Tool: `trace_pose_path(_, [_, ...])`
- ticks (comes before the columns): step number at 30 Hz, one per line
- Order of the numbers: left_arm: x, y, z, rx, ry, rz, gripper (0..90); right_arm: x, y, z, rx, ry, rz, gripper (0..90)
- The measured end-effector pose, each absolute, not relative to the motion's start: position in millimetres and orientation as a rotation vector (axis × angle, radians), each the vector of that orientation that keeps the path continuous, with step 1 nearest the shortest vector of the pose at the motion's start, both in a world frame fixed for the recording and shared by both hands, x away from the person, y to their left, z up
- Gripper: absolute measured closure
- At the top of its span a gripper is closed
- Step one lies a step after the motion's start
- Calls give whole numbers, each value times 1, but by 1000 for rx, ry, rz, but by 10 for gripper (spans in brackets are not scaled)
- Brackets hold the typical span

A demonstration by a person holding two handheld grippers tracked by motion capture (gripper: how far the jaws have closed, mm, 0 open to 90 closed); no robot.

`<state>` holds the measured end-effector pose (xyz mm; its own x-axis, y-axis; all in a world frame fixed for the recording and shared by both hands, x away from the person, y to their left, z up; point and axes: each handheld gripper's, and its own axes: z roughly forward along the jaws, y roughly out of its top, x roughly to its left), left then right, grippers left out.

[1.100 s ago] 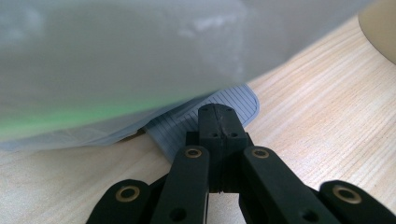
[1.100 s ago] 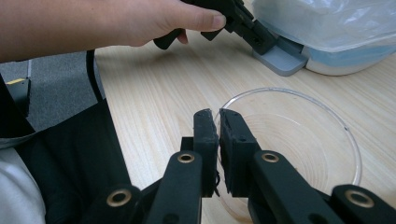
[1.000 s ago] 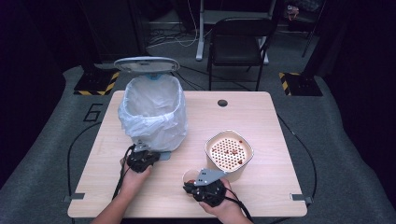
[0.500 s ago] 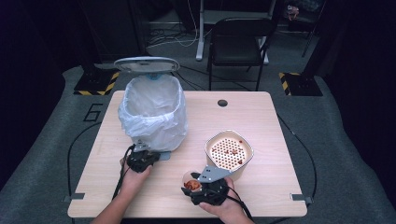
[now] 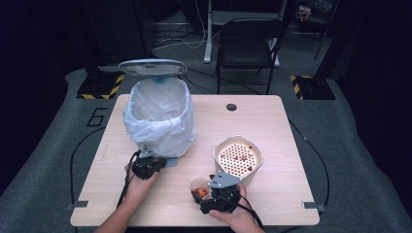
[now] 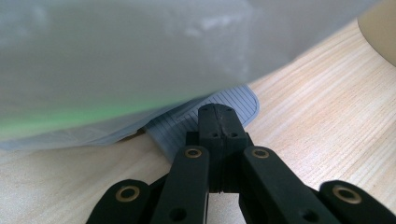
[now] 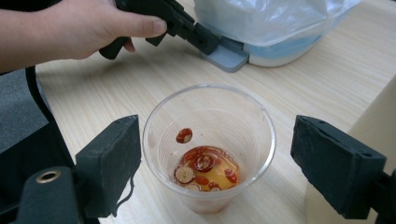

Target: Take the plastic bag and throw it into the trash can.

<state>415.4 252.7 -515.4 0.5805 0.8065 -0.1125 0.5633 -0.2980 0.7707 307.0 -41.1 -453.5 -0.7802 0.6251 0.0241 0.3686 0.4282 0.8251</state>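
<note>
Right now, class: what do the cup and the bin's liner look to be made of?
The cup looks like clear, glossy plastic: the sliced bits and table show through its wall. The bin's liner looks like thin translucent plastic film, crinkled and softly shiny.

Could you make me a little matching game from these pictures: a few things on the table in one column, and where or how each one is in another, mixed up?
Things
1. clear plastic cup
2. left tongs
3. bin pedal
4. cream strainer bowl

States
A. closed, pressing on the bin's grey pedal
B. on the table to the right of the cup
C. between the open right tongs, red slices and yellowish liquid at its bottom
D. sticks out from under the bag-lined bin

Pairs: 1-C, 2-A, 3-D, 4-B
</note>
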Motion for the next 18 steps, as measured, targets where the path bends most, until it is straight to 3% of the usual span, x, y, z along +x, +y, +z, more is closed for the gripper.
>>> trace_pose_path(18, [415, 253, -515, 1997, 1098, 373, 900, 314, -29, -474, 906, 2436, 1217, 170])
